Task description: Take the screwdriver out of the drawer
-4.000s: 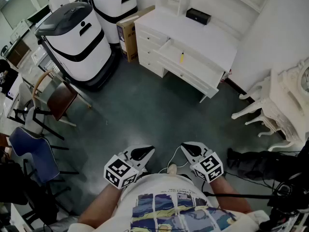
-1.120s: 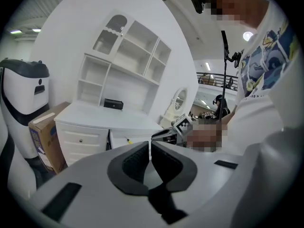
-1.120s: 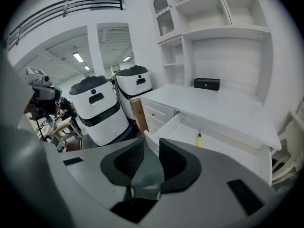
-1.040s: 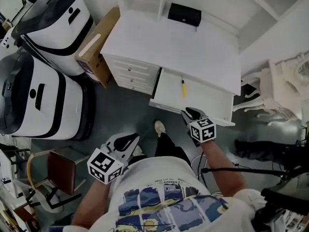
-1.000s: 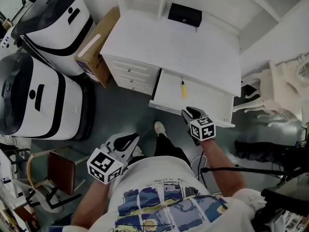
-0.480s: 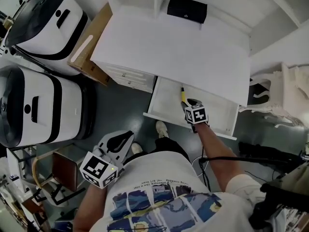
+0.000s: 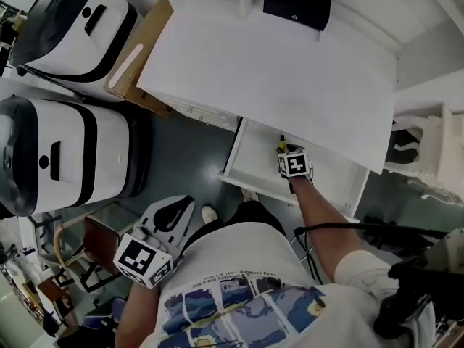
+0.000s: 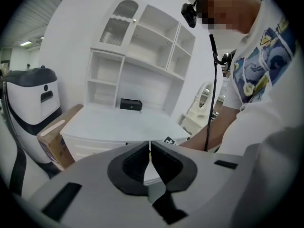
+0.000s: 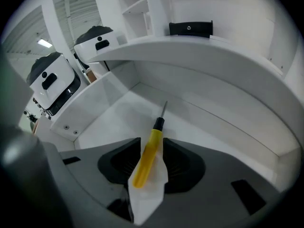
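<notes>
A yellow-handled screwdriver (image 9: 148,156) with a black collar and thin shaft lies flat in the open white drawer (image 7: 255,158) under the desk top. In the head view only its tip end (image 7: 282,142) shows beyond the marker cube. My right gripper (image 9: 151,144) points steeply down into the drawer; its jaws have just been opening and stand open, the handle lying between them without the pads pressing on it. The same gripper (image 7: 286,151) sits over the drawer's middle. My left gripper (image 8: 150,146) is shut and empty, held back near my body (image 7: 177,207).
The white desk top (image 7: 275,56) overhangs the drawer's back and carries a black box (image 7: 296,5). A cardboard box (image 7: 134,56) and two white-and-black machines (image 7: 51,158) stand to the left. Ornate white furniture (image 7: 428,169) is at the right. A black cable (image 7: 341,229) runs by my right arm.
My right gripper has gone forward and down into the drawer, over the screwdriver. The left gripper has drifted slightly down-left in the head view. The desk looms closer.
</notes>
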`<action>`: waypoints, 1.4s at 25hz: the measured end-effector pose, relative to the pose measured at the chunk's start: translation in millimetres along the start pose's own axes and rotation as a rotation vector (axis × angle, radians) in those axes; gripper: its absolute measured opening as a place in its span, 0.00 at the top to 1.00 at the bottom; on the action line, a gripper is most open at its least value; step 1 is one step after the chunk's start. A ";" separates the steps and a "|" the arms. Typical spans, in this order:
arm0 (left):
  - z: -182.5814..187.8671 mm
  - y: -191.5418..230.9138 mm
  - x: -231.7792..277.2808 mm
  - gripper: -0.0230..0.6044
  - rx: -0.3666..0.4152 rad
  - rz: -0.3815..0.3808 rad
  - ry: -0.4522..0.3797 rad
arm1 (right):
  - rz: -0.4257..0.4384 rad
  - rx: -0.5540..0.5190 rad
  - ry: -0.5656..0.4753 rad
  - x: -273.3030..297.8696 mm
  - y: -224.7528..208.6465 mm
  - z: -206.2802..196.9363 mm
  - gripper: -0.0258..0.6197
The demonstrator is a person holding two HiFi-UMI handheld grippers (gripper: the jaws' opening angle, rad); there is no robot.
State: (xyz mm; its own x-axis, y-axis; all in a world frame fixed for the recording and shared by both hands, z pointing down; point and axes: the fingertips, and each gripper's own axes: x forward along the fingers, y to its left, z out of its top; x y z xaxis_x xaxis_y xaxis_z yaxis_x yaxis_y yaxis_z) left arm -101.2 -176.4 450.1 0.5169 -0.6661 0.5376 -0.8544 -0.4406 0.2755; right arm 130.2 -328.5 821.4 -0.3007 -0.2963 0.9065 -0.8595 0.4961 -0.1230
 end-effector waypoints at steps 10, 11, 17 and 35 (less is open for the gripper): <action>8.1 14.8 6.0 0.94 -0.026 0.045 0.011 | -0.039 -0.021 0.002 14.3 -0.5 -6.4 0.75; 8.5 15.8 6.1 0.94 -0.026 0.046 0.010 | -0.038 -0.020 0.006 15.6 -0.1 -7.6 0.75; 7.3 17.2 4.7 0.94 -0.021 0.037 0.002 | -0.042 -0.048 0.024 19.9 2.2 -8.8 0.81; -8.8 19.2 -42.3 0.94 0.009 -0.027 -0.069 | -0.086 -0.071 0.044 -31.3 22.6 -9.5 0.81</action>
State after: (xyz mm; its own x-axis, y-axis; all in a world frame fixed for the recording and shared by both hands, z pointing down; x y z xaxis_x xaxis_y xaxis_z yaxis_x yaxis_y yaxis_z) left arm -140.0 -151.4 439.7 0.5424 -0.6936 0.4741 -0.8398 -0.4642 0.2816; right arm 124.2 -300.2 794.1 -0.2076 -0.3046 0.9296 -0.8492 0.5277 -0.0168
